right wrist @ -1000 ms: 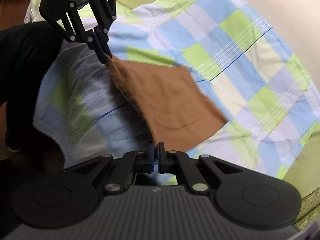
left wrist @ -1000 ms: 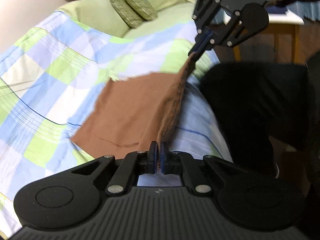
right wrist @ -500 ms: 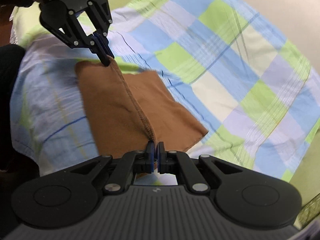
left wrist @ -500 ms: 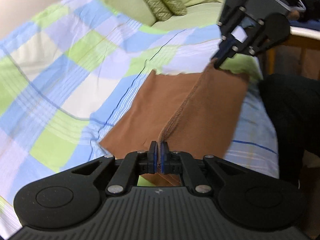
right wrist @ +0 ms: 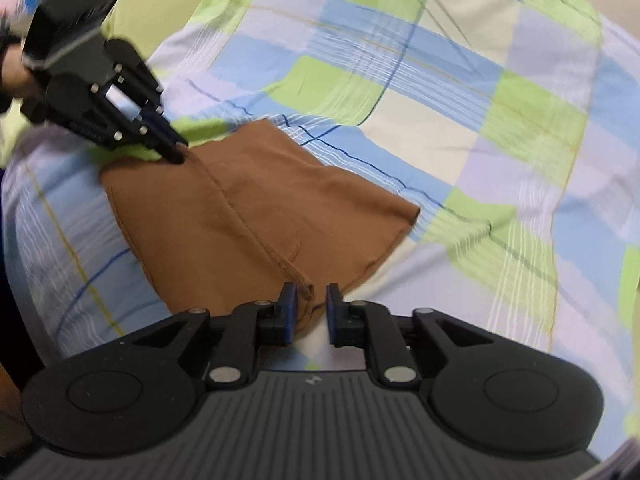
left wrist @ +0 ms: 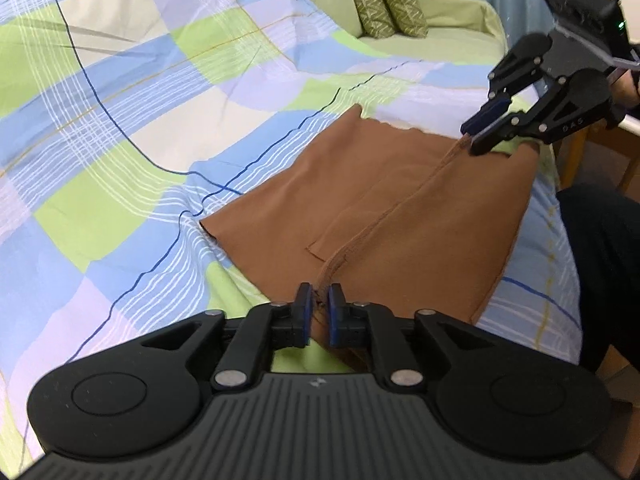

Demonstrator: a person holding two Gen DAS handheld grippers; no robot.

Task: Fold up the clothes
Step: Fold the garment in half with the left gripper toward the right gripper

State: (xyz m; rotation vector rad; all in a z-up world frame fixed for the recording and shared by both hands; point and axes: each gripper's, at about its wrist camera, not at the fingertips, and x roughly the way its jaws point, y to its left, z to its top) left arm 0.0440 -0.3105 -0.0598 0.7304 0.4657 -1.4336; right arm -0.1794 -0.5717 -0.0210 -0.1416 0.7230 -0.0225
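A brown garment (left wrist: 400, 220) lies folded double on the checked bed cover (left wrist: 160, 120), its stitched hem running as a ridge down the middle. My left gripper (left wrist: 318, 312) sits low at the near end of that hem. Its jaws are opening, and the hem lies loose in the gap between the pads. In the left wrist view my right gripper (left wrist: 470, 140) rests at the hem's far end. From the right wrist view, my right gripper (right wrist: 308, 308) is opening too, the hem's tip (right wrist: 306, 288) beside its left pad. My left gripper (right wrist: 176, 154) touches the garment (right wrist: 224, 232) at its far end.
Two green patterned cushions (left wrist: 384, 0) lean at the head of the bed. A wooden table leg (left wrist: 576, 152) and a person's dark trouser leg (left wrist: 600, 260) stand past the bed's right edge. The cover (right wrist: 440, 120) spreads wide beyond the garment.
Both grippers swung the lifted hem over onto the bed and lowered it, so the upper layer now lies flat on the lower one. Both pairs of jaws went from shut to slightly apart.
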